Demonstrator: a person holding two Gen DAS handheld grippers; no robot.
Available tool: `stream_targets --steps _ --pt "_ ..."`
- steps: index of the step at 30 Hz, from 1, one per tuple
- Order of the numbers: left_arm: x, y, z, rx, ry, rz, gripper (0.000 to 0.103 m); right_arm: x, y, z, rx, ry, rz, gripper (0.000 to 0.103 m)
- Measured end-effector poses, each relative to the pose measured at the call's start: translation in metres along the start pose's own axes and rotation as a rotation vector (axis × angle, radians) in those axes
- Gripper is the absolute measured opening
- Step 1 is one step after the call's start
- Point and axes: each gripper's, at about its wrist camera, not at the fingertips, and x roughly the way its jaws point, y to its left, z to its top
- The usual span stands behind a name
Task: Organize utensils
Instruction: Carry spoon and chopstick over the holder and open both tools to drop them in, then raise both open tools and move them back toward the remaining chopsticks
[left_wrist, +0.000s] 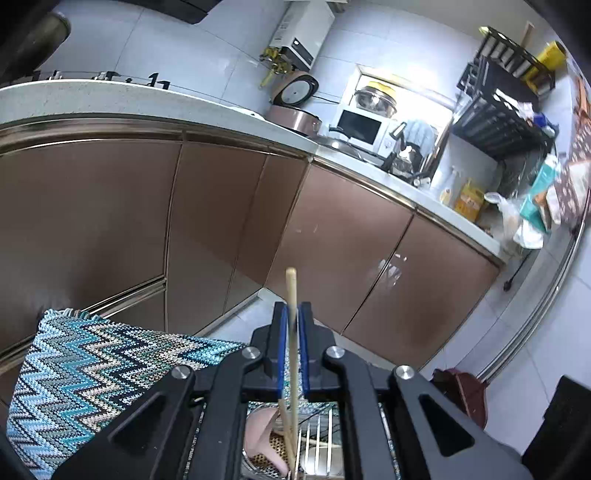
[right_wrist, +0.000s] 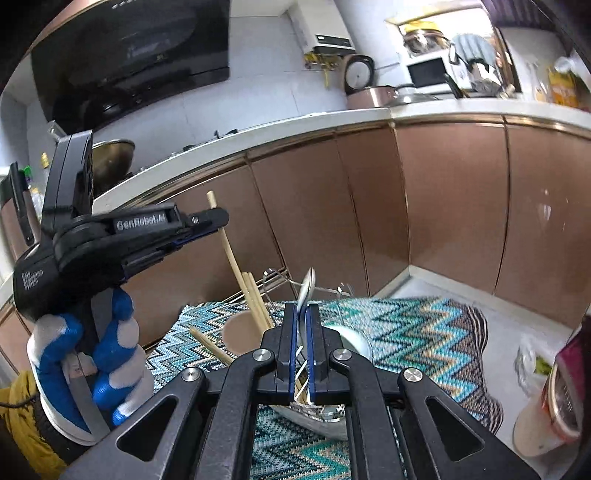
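Observation:
In the left wrist view my left gripper (left_wrist: 293, 310) is shut on a pale wooden chopstick (left_wrist: 291, 284) that stands almost upright between its blue pads. Its lower end reaches down toward a wire rack (left_wrist: 321, 439). The right wrist view shows my right gripper (right_wrist: 303, 308) shut on a metal spoon (right_wrist: 307, 286), bowl end up. To its left a gloved hand (right_wrist: 114, 347) holds the left gripper (right_wrist: 218, 221) with the chopstick (right_wrist: 231, 254). Below stands a brown cup (right_wrist: 238, 334) with other chopsticks (right_wrist: 255, 295) leaning in it.
A zigzag-patterned cloth (right_wrist: 413, 332) covers the table. On it are a wire rack (right_wrist: 275, 277) and a shiny metal bowl (right_wrist: 356, 341). A drink cup (right_wrist: 550, 410) stands at the right. Brown cabinets (right_wrist: 443, 199) and a white counter (right_wrist: 303, 120) lie beyond.

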Motion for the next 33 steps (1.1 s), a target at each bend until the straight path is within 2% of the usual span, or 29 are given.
stream_targets --steps 3,5,6,8,10,11,14,16,17,19,22,27,33 --pt "-0.009 -0.001 -0.001 0.012 -0.002 0.007 0.012 -0.012 0.002 -0.001 0.012 -0.023 -0.014 0.009" --pt "-0.023 -0.001 0.001 0.017 -0.011 0.007 0.026 -0.023 0.006 0.001 0.008 -0.037 -0.027 0.013" --pt "-0.032 -0.002 0.002 0.018 -0.019 0.005 0.028 -0.029 0.008 0.001 0.007 -0.047 -0.032 0.016" --pt "-0.050 -0.004 0.004 0.027 -0.031 0.005 0.029 -0.048 0.014 0.002 0.013 -0.079 -0.047 0.027" --pt "-0.072 -0.004 0.006 0.035 -0.047 0.006 0.032 -0.066 0.017 0.002 0.019 -0.106 -0.057 0.043" --pt "-0.083 -0.004 0.006 0.039 -0.057 0.005 0.035 -0.074 0.019 0.001 0.021 -0.120 -0.061 0.045" --pt "-0.119 -0.004 0.006 0.054 -0.096 0.001 0.039 -0.103 0.028 -0.005 0.031 -0.158 -0.078 0.061" --pt "-0.147 -0.004 0.004 0.080 -0.131 0.012 0.041 -0.123 0.034 -0.010 0.036 -0.183 -0.101 0.078" --pt "-0.157 -0.005 0.003 0.094 -0.140 0.020 0.042 -0.132 0.037 -0.011 0.038 -0.196 -0.106 0.081" --pt "-0.180 -0.007 0.001 0.121 -0.148 0.024 0.042 -0.151 0.044 -0.016 0.041 -0.223 -0.119 0.094" --pt "-0.211 -0.008 -0.004 0.130 -0.146 0.008 0.042 -0.176 0.056 -0.022 0.040 -0.259 -0.137 0.103" --pt "-0.252 -0.008 -0.017 0.136 -0.142 -0.009 0.042 -0.211 0.073 -0.031 0.049 -0.306 -0.144 0.103" --pt "-0.291 -0.006 -0.030 0.130 -0.127 0.025 0.043 -0.251 0.090 -0.044 0.040 -0.376 -0.162 0.103"
